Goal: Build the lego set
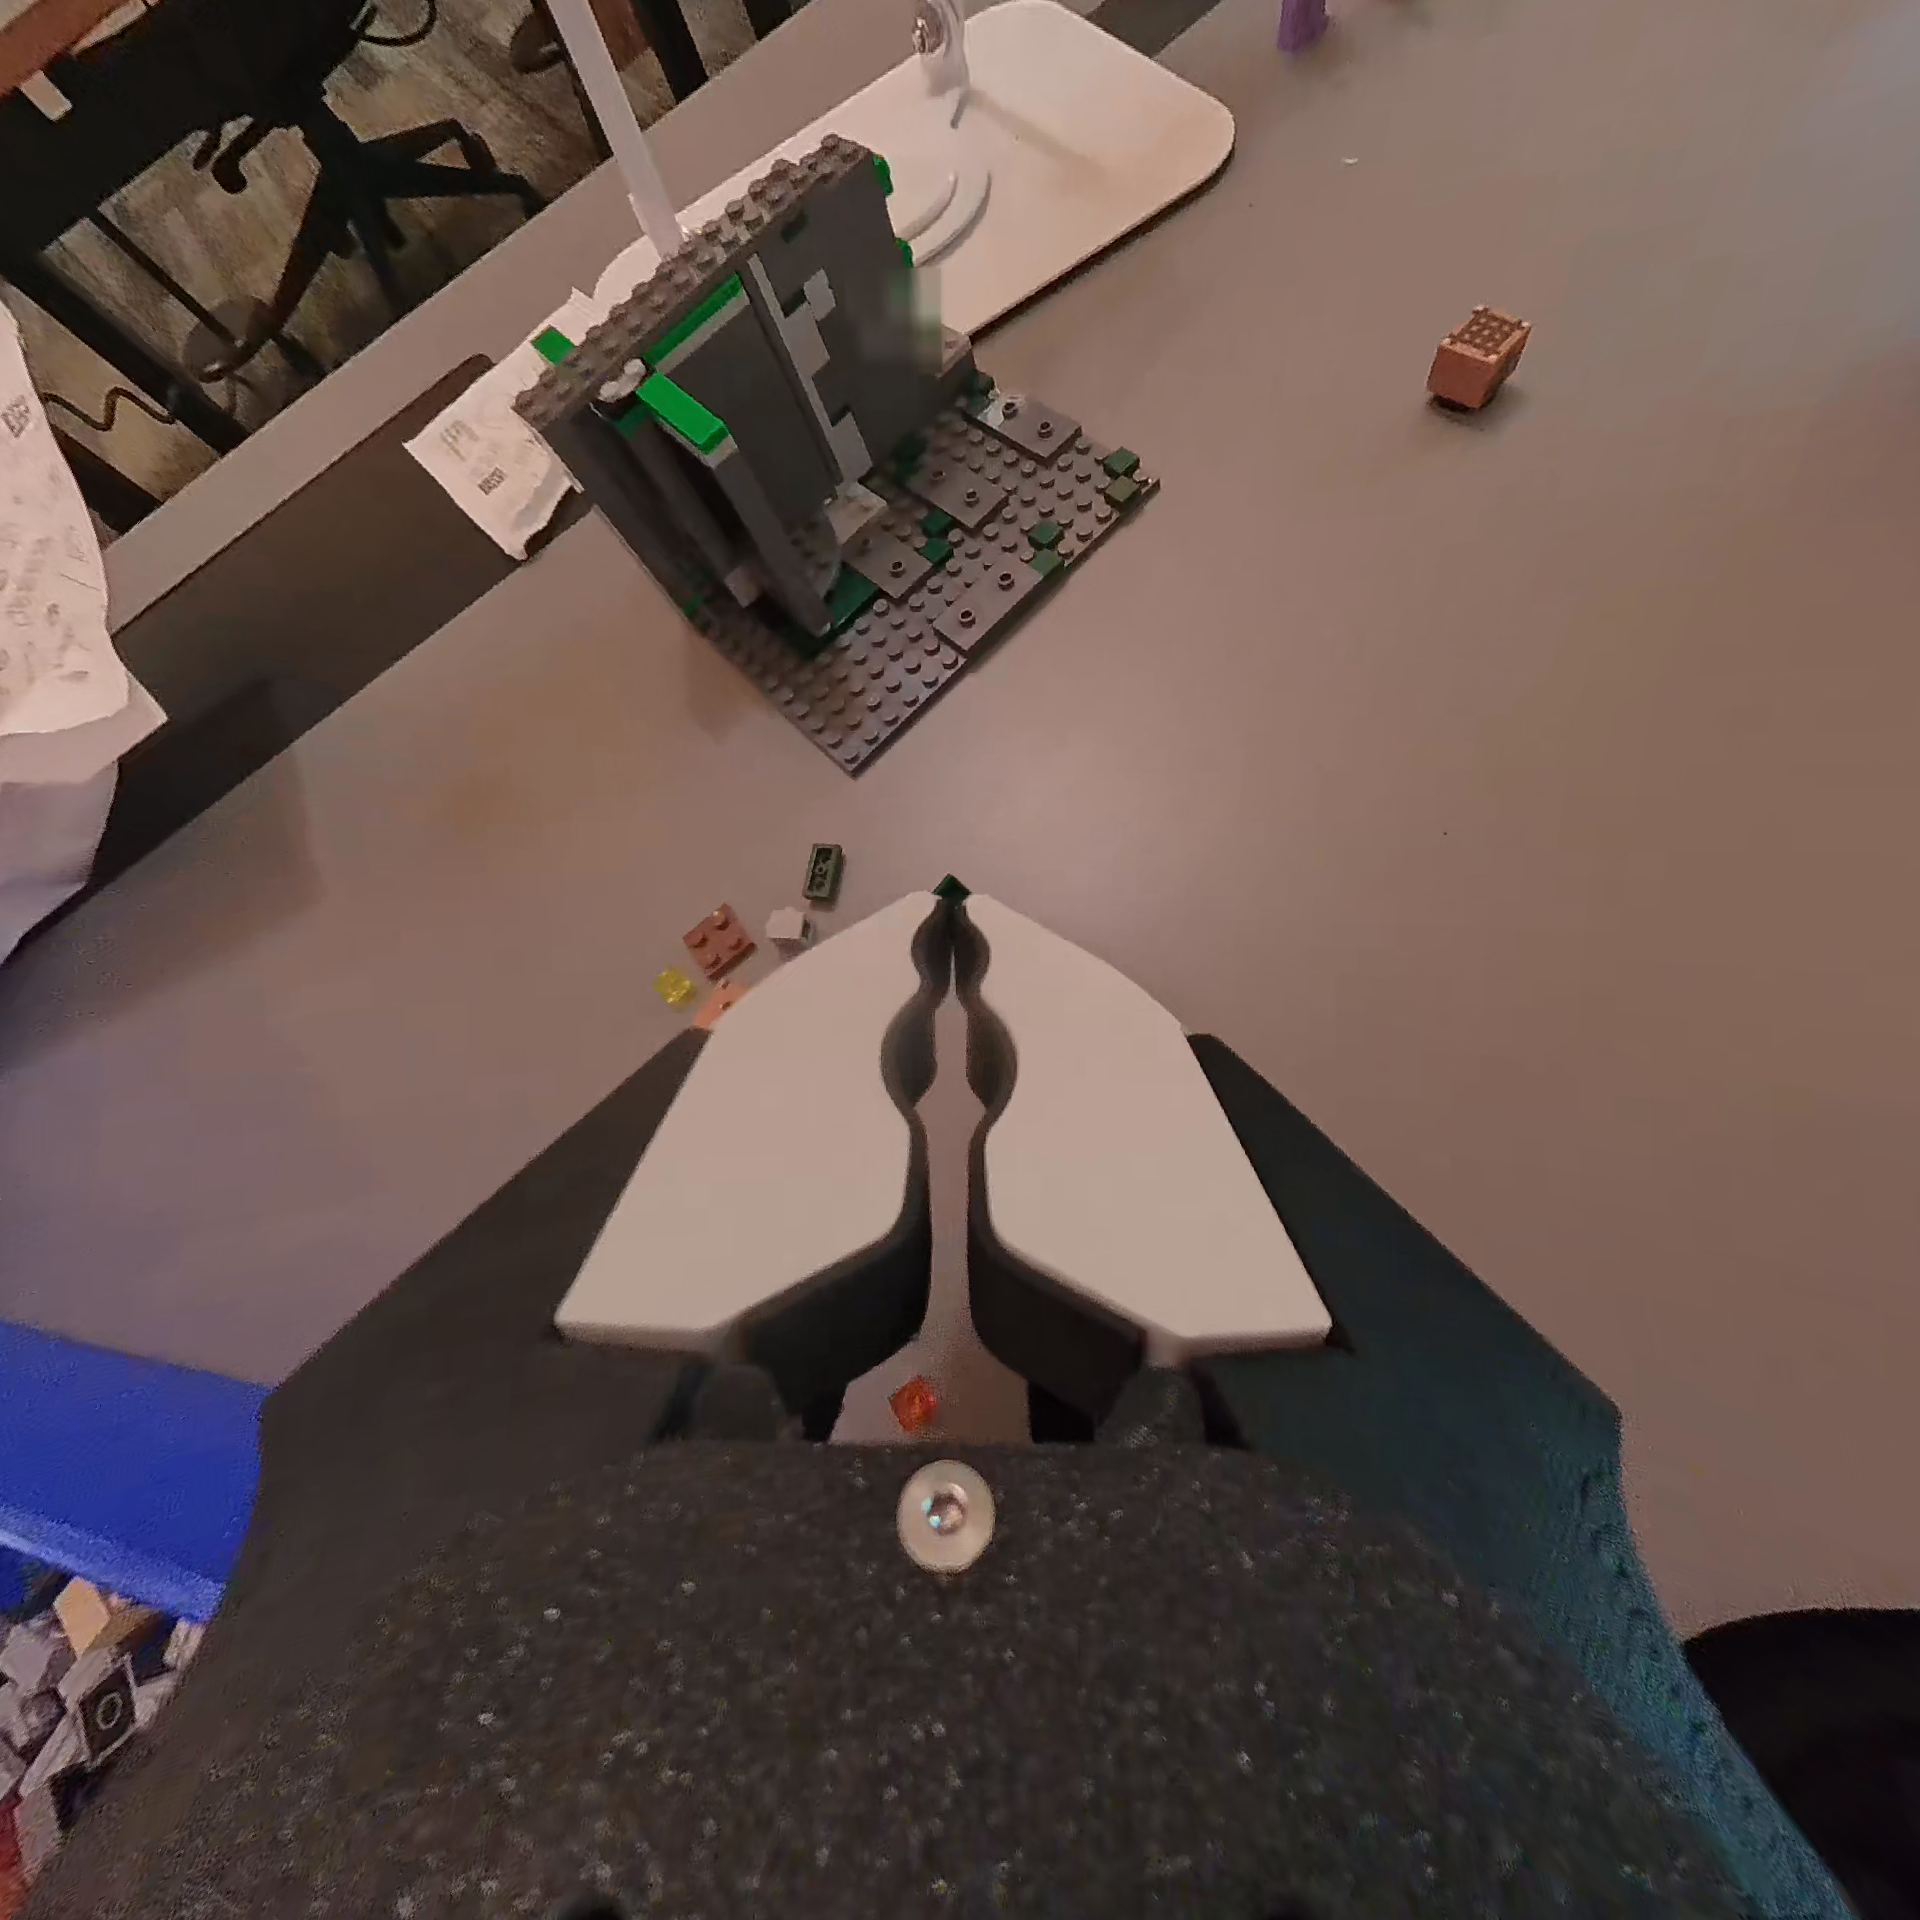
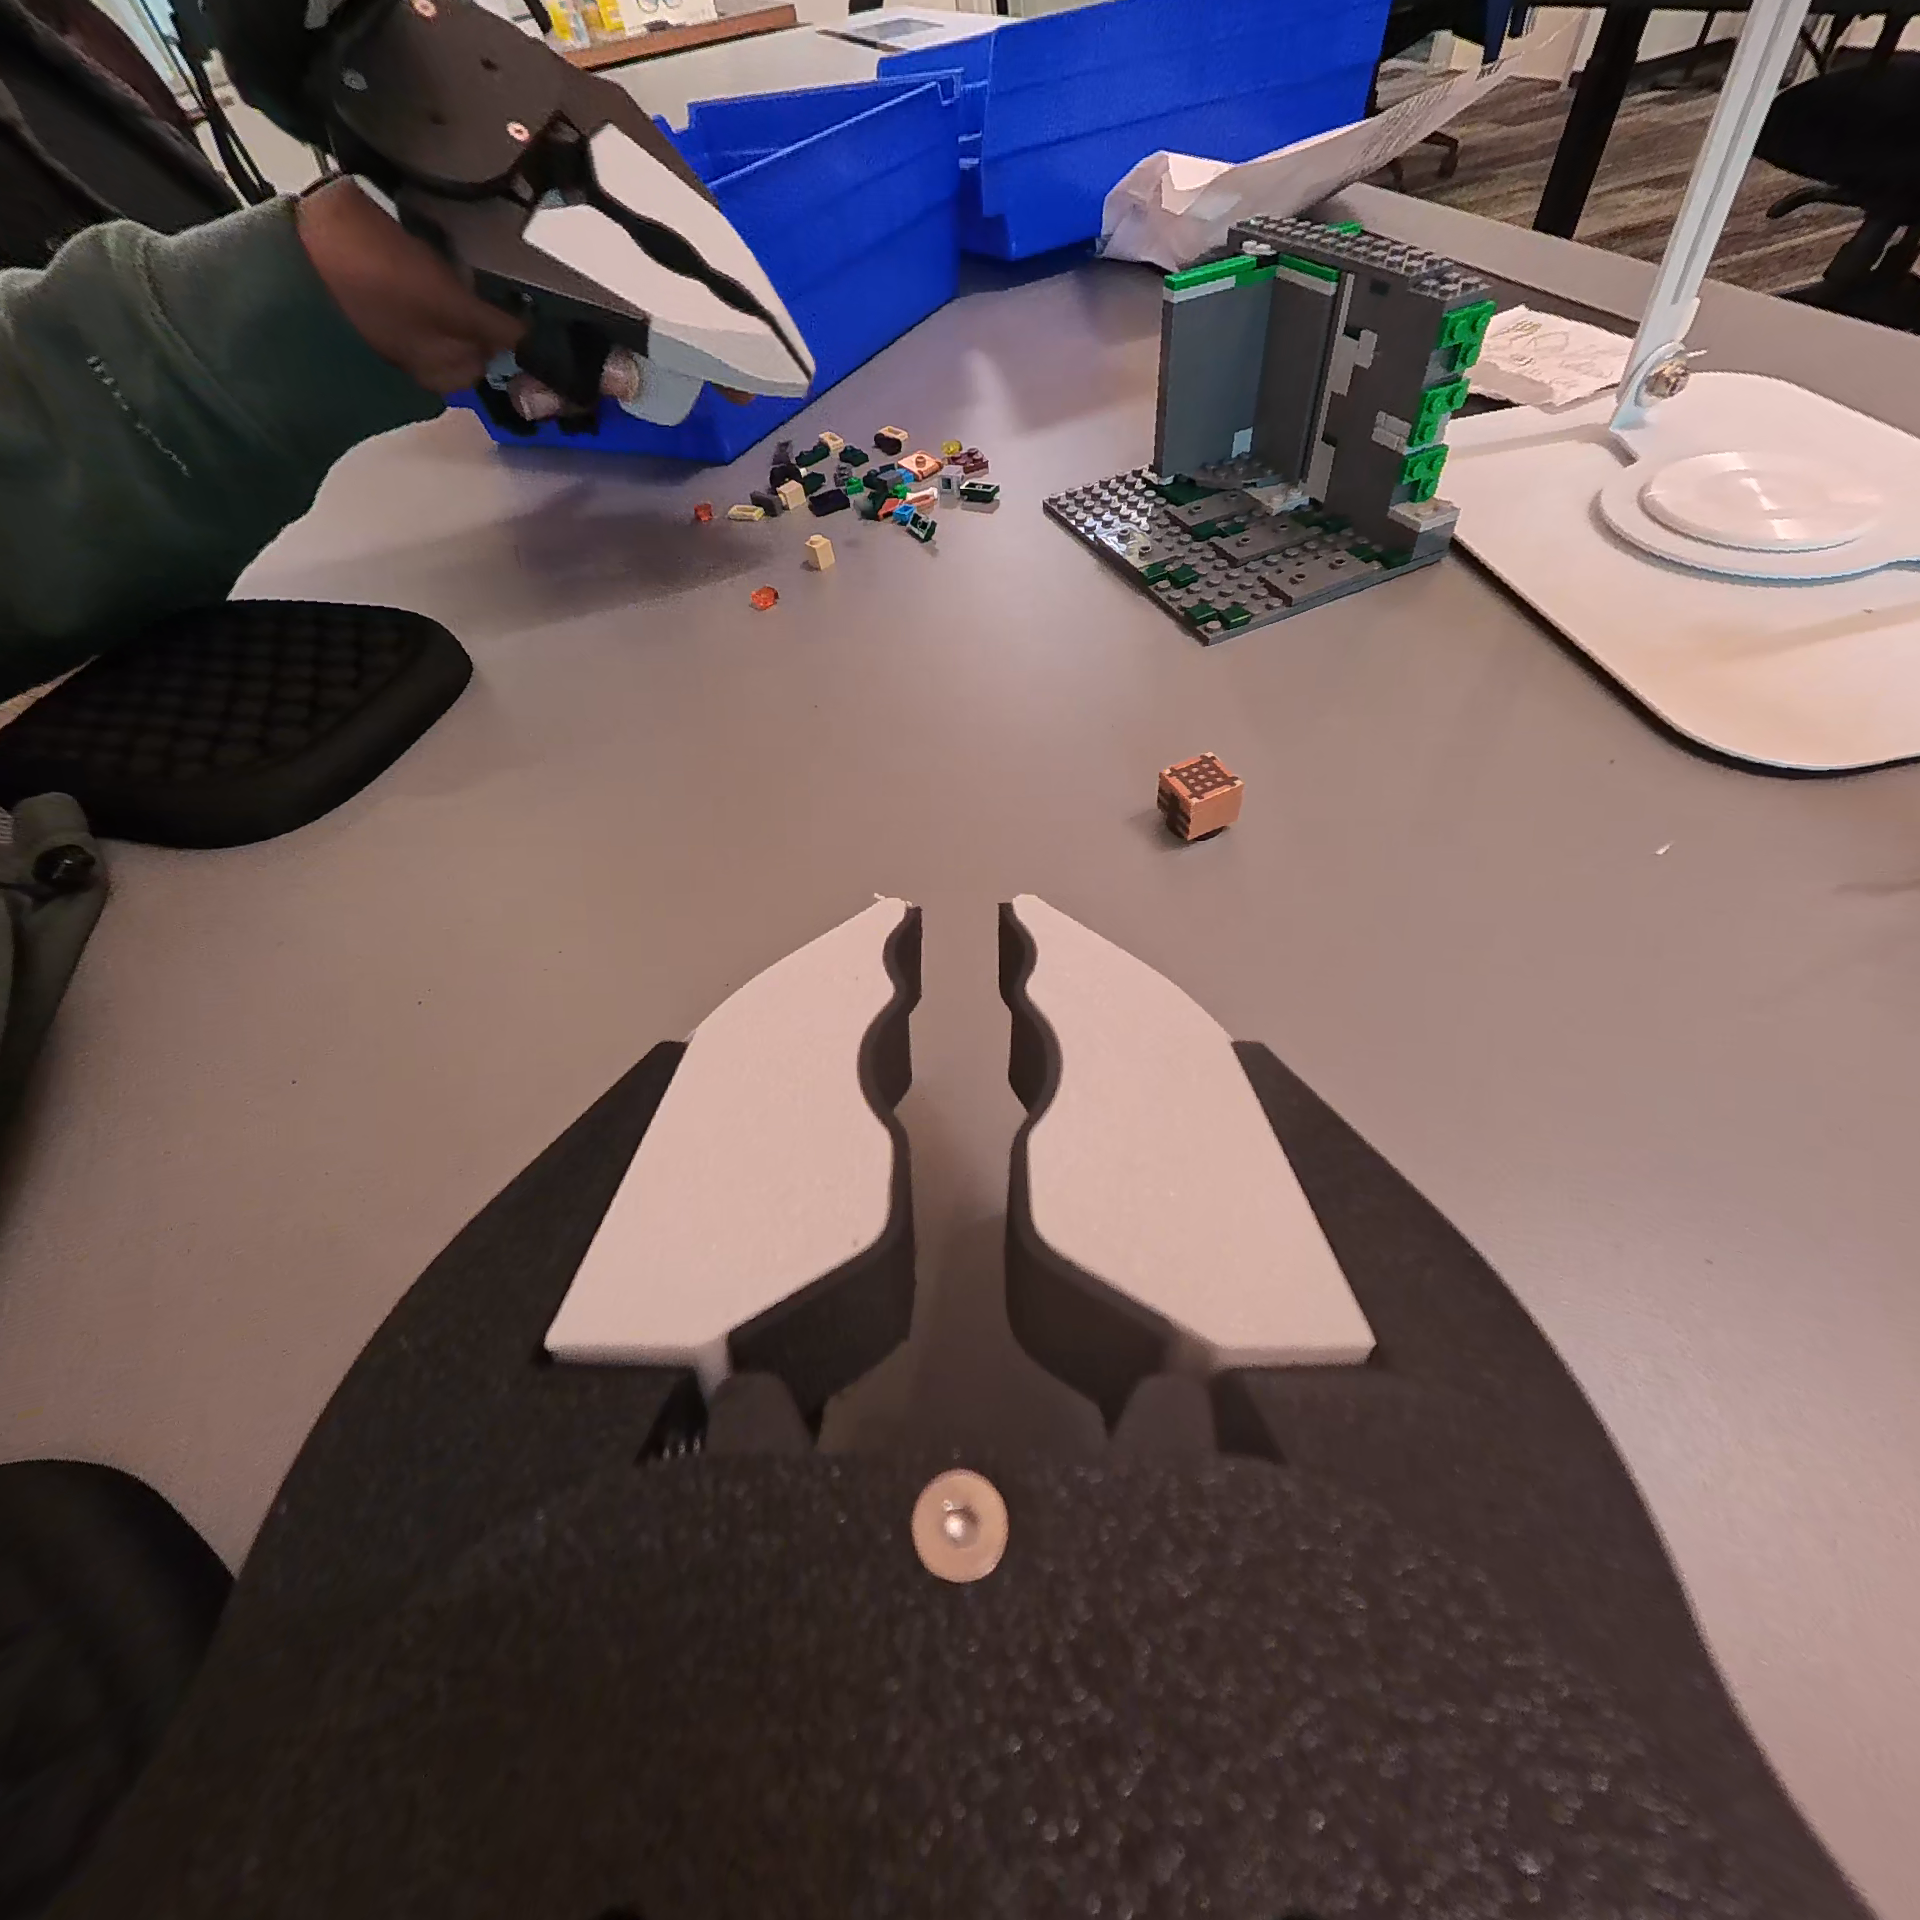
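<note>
The grey lego build [image 1: 831, 468] with green trim stands on its studded baseplate [image 1: 883, 686] ahead of me; it also shows in the right wrist view [image 2: 1320, 384]. My left gripper [image 1: 949, 906] is shut on a small dark green piece [image 1: 949, 888] that pokes out at the fingertips. In the right wrist view the left gripper [image 2: 795, 374] hangs above the pile of loose pieces [image 2: 873, 483]. My right gripper [image 2: 958, 909] is open and empty over bare table. A brown printed cube [image 2: 1200, 795] stands ahead of it to the right.
Blue bins [image 2: 862, 239] stand behind the pile. A white lamp base [image 2: 1745, 582] lies right of the build. A black mesh pad [image 2: 229, 707] sits at the left edge. Folded paper [image 1: 488, 457] lies beside the build. A few loose pieces [image 1: 727, 940] lie left of my left fingertips. The brown printed cube [image 2: 1200, 795] sits 9 centimetres or so from the ends of my right fingers.
</note>
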A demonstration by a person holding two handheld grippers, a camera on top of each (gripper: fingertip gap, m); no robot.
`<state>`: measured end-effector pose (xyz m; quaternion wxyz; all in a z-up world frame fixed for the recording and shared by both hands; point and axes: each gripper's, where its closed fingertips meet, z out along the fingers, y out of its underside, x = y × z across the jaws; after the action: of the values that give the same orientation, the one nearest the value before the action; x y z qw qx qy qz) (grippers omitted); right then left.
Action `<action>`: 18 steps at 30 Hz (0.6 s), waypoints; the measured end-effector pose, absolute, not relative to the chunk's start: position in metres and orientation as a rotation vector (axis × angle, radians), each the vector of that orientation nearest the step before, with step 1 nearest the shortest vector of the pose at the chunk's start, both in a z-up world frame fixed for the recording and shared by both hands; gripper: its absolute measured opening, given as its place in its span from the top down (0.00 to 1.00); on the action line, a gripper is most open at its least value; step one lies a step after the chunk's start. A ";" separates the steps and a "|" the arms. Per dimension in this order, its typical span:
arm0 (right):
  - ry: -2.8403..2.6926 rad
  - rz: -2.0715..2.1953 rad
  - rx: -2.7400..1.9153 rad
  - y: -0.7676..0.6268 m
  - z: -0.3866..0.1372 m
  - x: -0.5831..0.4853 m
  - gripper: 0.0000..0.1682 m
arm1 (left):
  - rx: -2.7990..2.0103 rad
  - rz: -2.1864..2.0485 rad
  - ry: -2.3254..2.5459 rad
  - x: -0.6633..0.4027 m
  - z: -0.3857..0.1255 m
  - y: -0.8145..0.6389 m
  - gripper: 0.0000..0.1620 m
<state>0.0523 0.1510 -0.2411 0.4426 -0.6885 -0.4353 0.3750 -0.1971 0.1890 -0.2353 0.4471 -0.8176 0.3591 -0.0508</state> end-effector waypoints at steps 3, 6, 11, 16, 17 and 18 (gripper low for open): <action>-1.080 0.931 -1.708 0.151 -0.241 0.052 0.92 | -2.004 -0.110 0.886 -0.197 -0.234 0.189 0.95; -1.081 0.930 -1.709 0.151 -0.241 0.052 0.92 | -2.025 -0.078 0.880 -0.202 -0.238 0.191 0.84; -1.081 0.931 -1.713 0.151 -0.242 0.052 0.92 | -2.064 0.002 0.878 -0.217 -0.240 0.190 0.80; -1.078 0.935 -1.718 0.151 -0.242 0.053 0.92 | -2.159 0.009 0.900 -0.229 -0.253 0.168 0.76; -1.078 0.935 -1.719 0.151 -0.242 0.053 0.92 | -2.166 -0.008 0.902 -0.228 -0.255 0.162 0.76; -1.078 0.935 -1.719 0.151 -0.242 0.053 0.92 | -2.172 -0.028 0.904 -0.226 -0.258 0.157 0.76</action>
<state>0.0527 0.1513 -0.2422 0.4384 -0.6916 -0.4335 0.3762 -0.2261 0.1572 -0.2579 0.3843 -0.8522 0.3547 -0.0109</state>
